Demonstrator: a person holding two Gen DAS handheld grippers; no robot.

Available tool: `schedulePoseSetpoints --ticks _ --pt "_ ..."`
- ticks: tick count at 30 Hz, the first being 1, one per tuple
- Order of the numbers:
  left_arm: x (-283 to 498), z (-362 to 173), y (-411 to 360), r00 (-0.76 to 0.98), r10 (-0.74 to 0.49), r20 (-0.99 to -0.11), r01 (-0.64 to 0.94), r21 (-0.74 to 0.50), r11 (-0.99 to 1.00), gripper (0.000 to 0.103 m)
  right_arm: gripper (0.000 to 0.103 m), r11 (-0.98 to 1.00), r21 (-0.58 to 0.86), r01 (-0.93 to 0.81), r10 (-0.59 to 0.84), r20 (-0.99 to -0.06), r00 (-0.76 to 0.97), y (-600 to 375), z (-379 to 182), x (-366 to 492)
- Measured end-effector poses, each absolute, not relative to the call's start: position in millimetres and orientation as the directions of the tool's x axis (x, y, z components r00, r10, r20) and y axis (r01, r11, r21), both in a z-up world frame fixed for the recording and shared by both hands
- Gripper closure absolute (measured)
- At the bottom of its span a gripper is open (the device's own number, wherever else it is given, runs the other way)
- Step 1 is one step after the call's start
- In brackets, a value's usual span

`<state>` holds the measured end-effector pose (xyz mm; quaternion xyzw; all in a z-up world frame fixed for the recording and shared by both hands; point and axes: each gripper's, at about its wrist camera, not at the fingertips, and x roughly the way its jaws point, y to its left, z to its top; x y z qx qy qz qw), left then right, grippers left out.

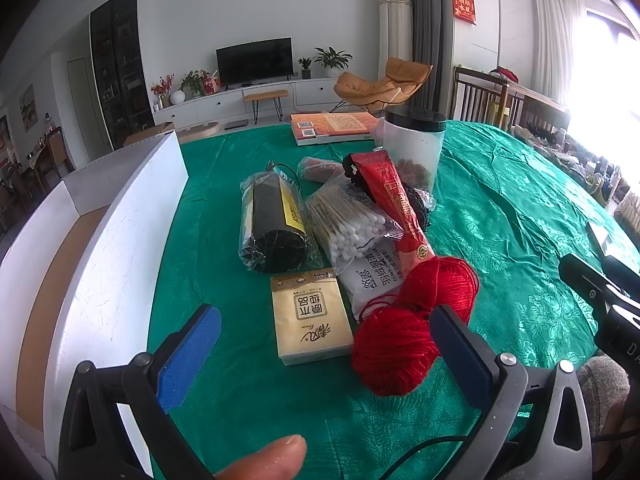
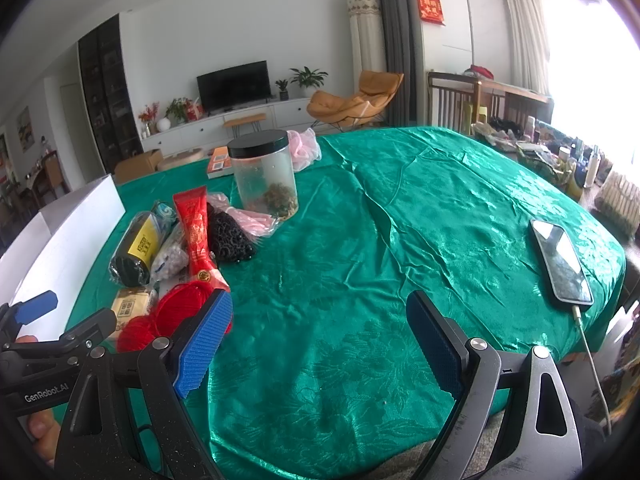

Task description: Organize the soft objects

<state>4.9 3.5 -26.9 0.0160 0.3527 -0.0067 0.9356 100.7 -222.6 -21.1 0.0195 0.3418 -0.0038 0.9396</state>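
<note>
Both the left gripper point(image 1: 326, 354) and right gripper point(image 2: 320, 344) have their fingers apart, holding nothing, and the red yarn point(image 1: 404, 320) by the left one could unwind and snag, while the white box point(image 1: 104, 264) looks empty and the jar point(image 2: 266, 174) holds brown bits.

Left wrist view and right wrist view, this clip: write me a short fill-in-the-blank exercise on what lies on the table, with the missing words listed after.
1. The table is covered by a shiny ____ cloth.
2. The two balls of yarn are ____ in colour.
3. The clear jar has a ____ lid.
4. A cable is plugged into the ____ lying flat near the table's right edge.

Both the left gripper and the right gripper are open and hold nothing.

Missing words: green; red; black; phone
</note>
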Motion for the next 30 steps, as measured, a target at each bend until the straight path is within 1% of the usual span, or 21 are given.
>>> schedulePoseSetpoints --ticks 30 --pt "9.0 -33.7 3.8 0.729 -0.003 -0.684 0.020 0.018 1.000 0.000 0.012 0.999 0.039 0.022 0.009 -0.646 0.763 -222.5 -22.0 100.6"
